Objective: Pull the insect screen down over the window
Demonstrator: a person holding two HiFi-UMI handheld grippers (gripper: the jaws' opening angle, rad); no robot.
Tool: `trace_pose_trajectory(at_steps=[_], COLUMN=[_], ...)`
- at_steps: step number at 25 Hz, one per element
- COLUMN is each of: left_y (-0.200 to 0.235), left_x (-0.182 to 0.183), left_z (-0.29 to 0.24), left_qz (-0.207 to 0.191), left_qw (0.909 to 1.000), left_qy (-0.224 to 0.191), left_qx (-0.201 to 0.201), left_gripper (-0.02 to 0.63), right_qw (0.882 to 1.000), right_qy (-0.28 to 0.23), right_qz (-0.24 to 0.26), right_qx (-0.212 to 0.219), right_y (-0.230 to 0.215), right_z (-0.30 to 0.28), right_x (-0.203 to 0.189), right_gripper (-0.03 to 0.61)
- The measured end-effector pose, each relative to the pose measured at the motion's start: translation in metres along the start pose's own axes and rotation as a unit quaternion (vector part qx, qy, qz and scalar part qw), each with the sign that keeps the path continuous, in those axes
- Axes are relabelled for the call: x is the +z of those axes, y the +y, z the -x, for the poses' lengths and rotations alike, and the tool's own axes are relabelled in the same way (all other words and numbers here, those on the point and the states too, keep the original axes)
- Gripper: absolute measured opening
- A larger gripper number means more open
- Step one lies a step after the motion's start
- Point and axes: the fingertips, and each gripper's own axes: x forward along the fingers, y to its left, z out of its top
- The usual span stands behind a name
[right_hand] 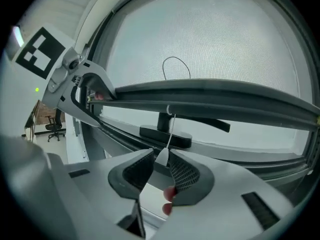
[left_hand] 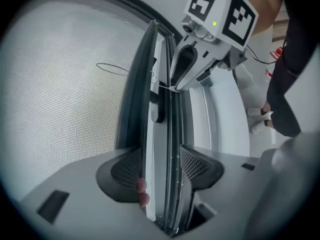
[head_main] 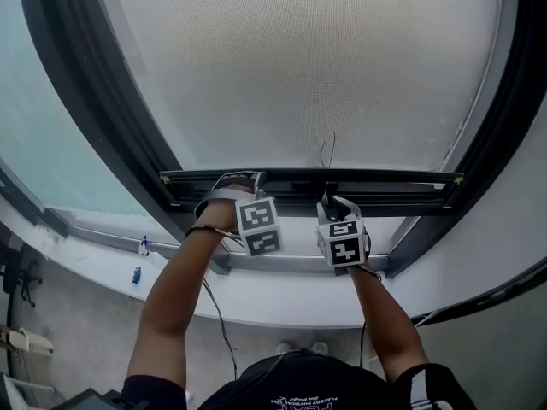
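Observation:
The insect screen (head_main: 299, 67) is a fine grey mesh that ends in a dark bottom bar (head_main: 308, 179). My left gripper (head_main: 239, 186) grips that bar left of centre. In the left gripper view the bar (left_hand: 160, 134) fills the gap, with both pads against it. My right gripper (head_main: 329, 202) is just under the bar's middle. A thin cord (right_hand: 170, 129) hangs from the bar (right_hand: 215, 96) with a small white pull tab (right_hand: 162, 156) on its end. The tab hangs between the tips of my right gripper (right_hand: 160, 160), and I see no pad pressing on it.
A dark window handle (right_hand: 165, 131) sits on the lower frame, right behind the tab. The dark window frame (head_main: 94, 101) curves up on both sides. Below is the white sill (head_main: 256, 297), with small blue items (head_main: 137, 273) at its left. A cable runs down from my left arm.

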Motion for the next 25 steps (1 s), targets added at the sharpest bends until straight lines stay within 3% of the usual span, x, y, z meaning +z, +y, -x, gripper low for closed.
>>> trace_pose_trajectory(at_steps=[14, 25], left_y=[-0.001, 0.000], left_x=[0.000, 0.001], left_z=[-0.002, -0.002], left_qz=[-0.008, -0.004], left_qw=[0.9999, 0.9999], left_qy=[0.013, 0.010], left_qx=[-0.005, -0.006], left_gripper=[0.245, 0.245], right_qw=[1.000, 0.999], right_qy=[-0.004, -0.030], right_qz=[-0.029, -0.031], right_qx=[-0.002, -0.003], right_y=[0.001, 0.004], right_z=[-0.008, 0.030], right_x=[0.003, 0.012], right_gripper=[0.053, 0.049])
